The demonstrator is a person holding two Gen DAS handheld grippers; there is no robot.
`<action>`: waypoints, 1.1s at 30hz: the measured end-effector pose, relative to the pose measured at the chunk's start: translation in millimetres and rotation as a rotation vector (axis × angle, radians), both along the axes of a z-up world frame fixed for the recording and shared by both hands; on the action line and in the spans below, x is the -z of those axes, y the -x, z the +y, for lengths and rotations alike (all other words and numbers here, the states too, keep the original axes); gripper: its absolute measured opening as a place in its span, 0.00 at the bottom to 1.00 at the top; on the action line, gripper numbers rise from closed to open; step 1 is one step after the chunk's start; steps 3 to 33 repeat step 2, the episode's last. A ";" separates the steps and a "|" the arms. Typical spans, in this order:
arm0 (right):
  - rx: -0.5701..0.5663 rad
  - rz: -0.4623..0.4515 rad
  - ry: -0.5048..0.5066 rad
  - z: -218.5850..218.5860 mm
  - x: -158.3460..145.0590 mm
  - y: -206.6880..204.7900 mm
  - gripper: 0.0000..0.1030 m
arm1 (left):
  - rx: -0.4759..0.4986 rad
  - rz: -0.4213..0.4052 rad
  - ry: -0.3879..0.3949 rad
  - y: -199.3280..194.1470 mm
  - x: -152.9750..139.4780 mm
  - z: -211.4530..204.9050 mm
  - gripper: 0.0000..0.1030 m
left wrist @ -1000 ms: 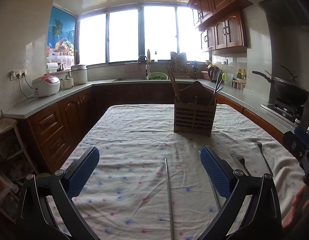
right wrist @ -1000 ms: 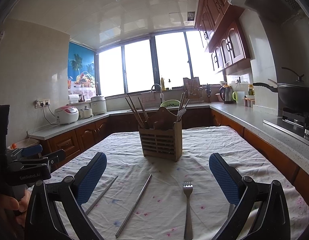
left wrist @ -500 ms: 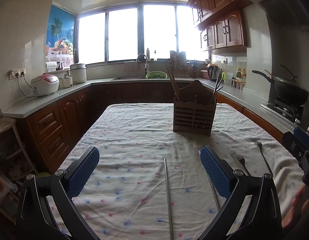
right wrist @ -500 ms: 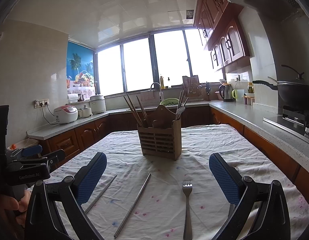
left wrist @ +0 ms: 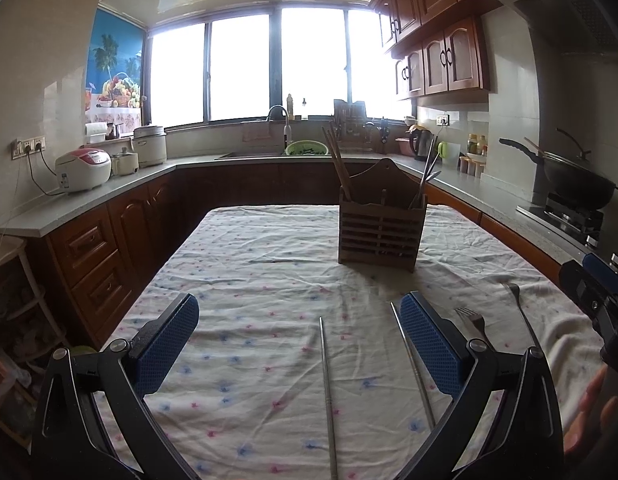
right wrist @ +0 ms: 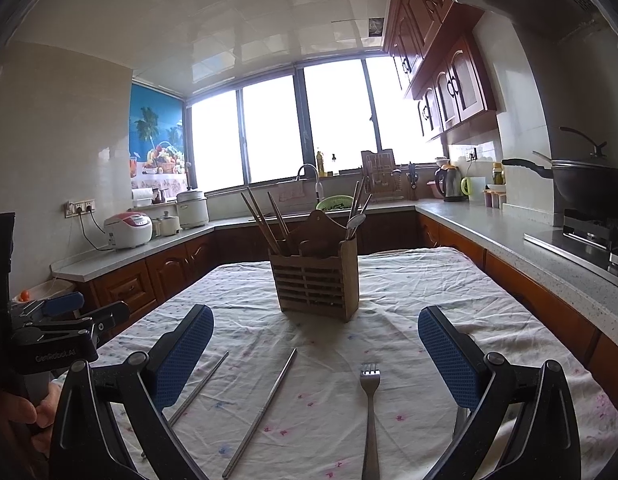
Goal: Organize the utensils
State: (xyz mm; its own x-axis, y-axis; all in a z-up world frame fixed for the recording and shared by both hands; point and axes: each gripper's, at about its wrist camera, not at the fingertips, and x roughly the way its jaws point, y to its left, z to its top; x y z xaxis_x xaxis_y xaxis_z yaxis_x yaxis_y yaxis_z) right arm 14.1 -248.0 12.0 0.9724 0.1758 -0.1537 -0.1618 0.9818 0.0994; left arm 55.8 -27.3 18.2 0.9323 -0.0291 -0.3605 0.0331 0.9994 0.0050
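I have the left gripper point(left wrist: 299, 336) and right gripper point(right wrist: 315, 354) both spread wide, holding nothing, above the near tabletop point(left wrist: 249, 264). Two metal chopsticks point(right wrist: 265, 404) and a fork point(right wrist: 369, 404) lie flat between them; the wooden utensil holder point(right wrist: 315, 280) stands farther off, centre.

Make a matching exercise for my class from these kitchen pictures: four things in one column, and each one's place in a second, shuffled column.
Things
1. silver metal fork
2. brown wooden chopsticks
3. black lidded wok
4. white and pink rice cooker

Places
A. on the stove at the right
B. lying flat on the floral tablecloth
C. on the left counter, plugged into the wall
D. standing in the slatted wooden utensil holder

Pairs: 1-B, 2-D, 3-A, 4-C
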 end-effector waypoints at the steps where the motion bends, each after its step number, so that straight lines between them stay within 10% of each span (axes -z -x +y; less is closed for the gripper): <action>1: 0.001 0.002 -0.001 -0.3 0.9 0.3 1.00 | 0.002 0.001 0.002 -0.9 -0.3 -0.4 1.00; 33: 0.003 0.005 -0.001 -0.4 1.3 -0.2 1.00 | 0.004 0.003 0.003 -1.8 -0.2 -1.1 1.00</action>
